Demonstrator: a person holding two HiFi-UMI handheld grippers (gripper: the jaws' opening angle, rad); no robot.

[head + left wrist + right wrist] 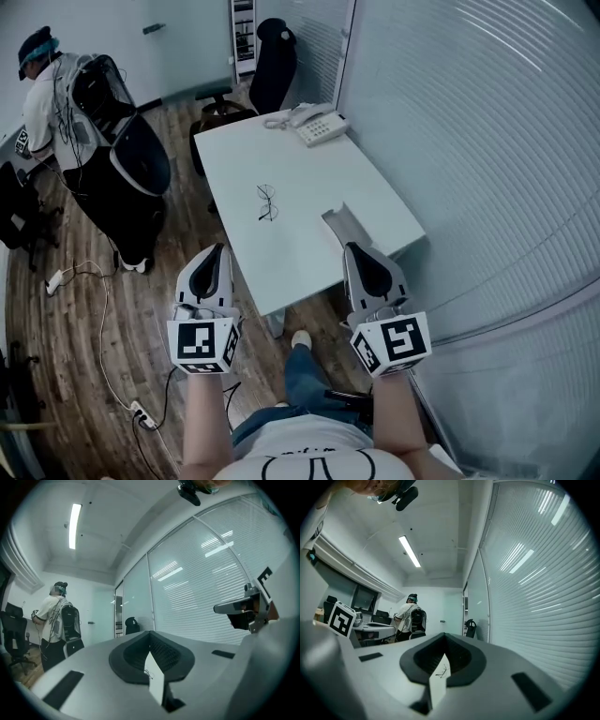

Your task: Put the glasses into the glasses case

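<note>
My left tool (219,251) and right tool (356,251) are held at the near end of the white rectangular tabletop (309,169). Each has its jaws drawn together to a mere sliver and grips nothing. The thin dark wire-framed glasses (267,202) lie mid-tabletop, apart from the open grey glasses case (339,221), which sits just ahead of my right tool. A white desk telephone (315,123) sits at the far corner.

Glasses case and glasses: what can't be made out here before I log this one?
- Glasses case: head view, too small to tell whether it holds anything; its near end is covered by the right claw.
- Glasses: head view, too small to tell folded or unfolded; both gripper views show only a sliver.
</note>
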